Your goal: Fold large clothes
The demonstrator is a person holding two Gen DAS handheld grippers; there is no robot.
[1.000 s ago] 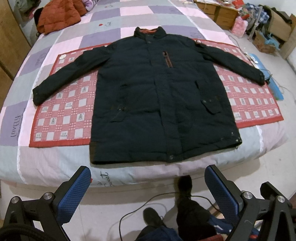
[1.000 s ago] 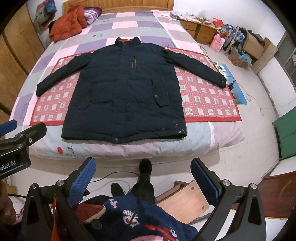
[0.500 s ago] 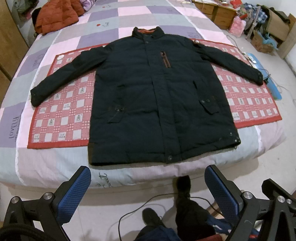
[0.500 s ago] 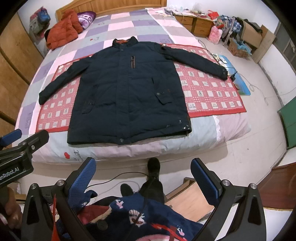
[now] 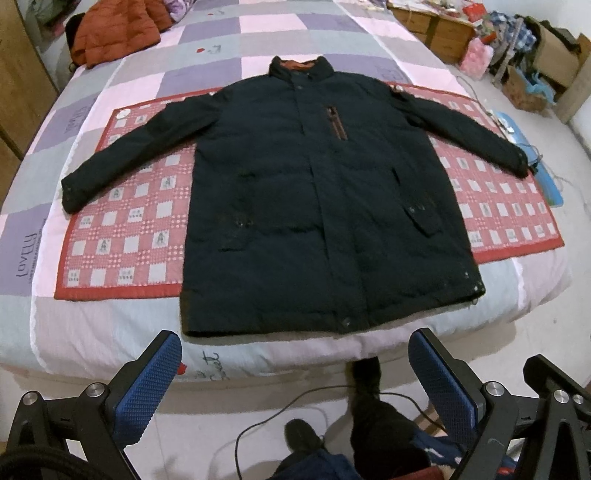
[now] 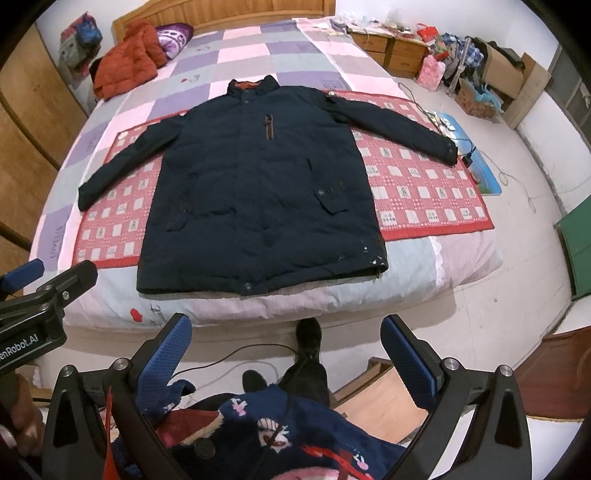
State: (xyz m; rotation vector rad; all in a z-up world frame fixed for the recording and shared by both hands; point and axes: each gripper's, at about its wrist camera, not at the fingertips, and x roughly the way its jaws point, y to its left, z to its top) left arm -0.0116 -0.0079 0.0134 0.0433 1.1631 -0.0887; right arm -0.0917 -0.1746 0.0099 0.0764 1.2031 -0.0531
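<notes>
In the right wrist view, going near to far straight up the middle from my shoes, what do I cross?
Black shoes → bare floor → edge of the bed → coat hem → coat chest zipper → coat collar → checked bedspread → wooden headboard.

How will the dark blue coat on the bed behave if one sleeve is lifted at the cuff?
The dark blue coat looks padded and long, so it is probably rather heavy and floppy: the sleeve would likely hang and drag the shoulder. It lies partly on the red checked mat, which might shift with it. Both the left tool and right tool are open, away from it.
</notes>
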